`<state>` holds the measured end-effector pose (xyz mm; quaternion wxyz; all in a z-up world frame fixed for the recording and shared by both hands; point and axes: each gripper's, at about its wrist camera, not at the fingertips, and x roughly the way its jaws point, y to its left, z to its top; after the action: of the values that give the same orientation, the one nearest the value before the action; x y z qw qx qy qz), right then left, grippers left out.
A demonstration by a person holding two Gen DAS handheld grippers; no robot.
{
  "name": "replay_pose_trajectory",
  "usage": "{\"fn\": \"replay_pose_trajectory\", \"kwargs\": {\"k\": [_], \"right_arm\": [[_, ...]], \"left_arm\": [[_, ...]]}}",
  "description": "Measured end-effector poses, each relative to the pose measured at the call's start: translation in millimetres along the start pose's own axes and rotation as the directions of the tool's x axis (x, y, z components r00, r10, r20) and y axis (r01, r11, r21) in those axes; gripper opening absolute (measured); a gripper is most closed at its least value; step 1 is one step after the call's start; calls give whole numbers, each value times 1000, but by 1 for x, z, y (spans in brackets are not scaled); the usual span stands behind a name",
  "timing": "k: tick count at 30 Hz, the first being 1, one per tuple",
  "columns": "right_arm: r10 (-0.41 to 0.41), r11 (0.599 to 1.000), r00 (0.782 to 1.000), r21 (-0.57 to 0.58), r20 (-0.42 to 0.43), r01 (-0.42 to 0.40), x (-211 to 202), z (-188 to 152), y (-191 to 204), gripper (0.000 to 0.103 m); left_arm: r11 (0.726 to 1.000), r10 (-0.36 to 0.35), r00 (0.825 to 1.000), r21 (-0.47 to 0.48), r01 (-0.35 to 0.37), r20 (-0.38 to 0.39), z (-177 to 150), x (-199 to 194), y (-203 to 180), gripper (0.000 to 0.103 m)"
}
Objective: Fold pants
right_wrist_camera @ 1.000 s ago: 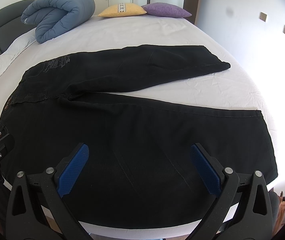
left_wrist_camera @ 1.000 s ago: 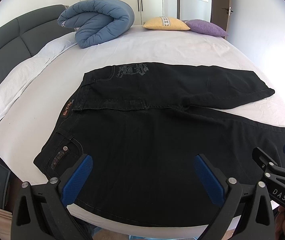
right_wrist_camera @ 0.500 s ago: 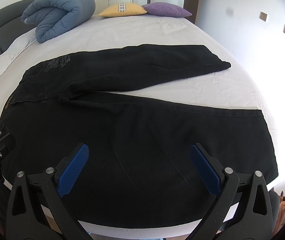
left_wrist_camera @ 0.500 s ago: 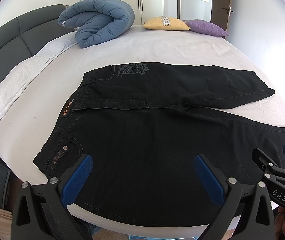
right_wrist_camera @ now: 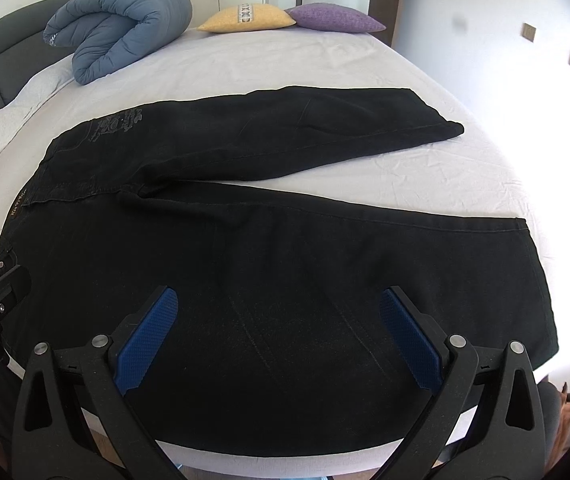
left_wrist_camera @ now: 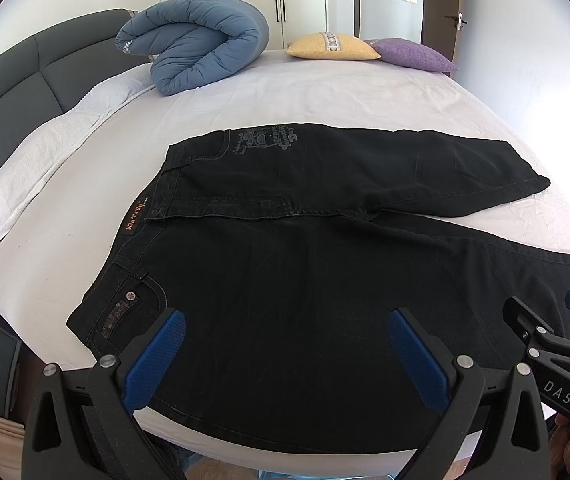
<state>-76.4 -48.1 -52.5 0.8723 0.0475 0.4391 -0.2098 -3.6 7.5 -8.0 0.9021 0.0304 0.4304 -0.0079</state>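
Observation:
Black jeans [left_wrist_camera: 285, 264] lie flat on the white bed [left_wrist_camera: 325, 92], waistband to the left, legs spread in a V to the right; they also show in the right wrist view [right_wrist_camera: 285, 248]. My left gripper [left_wrist_camera: 285, 344] is open and empty, hovering over the near leg by the waist pocket. My right gripper [right_wrist_camera: 279, 328] is open and empty, over the near leg's middle. The right gripper's side shows at the left wrist view's right edge [left_wrist_camera: 553, 344].
A rolled blue duvet [left_wrist_camera: 201, 48], a yellow cushion [left_wrist_camera: 333, 46] and a purple cushion [left_wrist_camera: 413, 54] lie at the bed's far side. A grey headboard [left_wrist_camera: 9, 76] and white pillows [left_wrist_camera: 45, 148] are at left. The bed's near edge is just below the grippers.

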Motion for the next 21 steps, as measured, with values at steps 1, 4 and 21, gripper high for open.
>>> {"fn": "replay_pose_trajectory", "kwargs": {"k": [1, 4, 21], "right_arm": [[0, 1000, 1000, 0, 0, 0, 0, -1, 1, 103], [0, 1000, 1000, 1, 0, 0, 0, 0, 0, 103], [5, 1000, 1000, -1, -6, -5, 3, 0, 2, 103]], "left_arm": [[1000, 0, 1000, 0, 0, 0, 0, 0, 0, 103], [1000, 1, 1000, 1, -1, 0, 0, 0, 0, 103], [1000, 3, 1000, 2, -3, -5, -1, 2, 1, 103]]}}
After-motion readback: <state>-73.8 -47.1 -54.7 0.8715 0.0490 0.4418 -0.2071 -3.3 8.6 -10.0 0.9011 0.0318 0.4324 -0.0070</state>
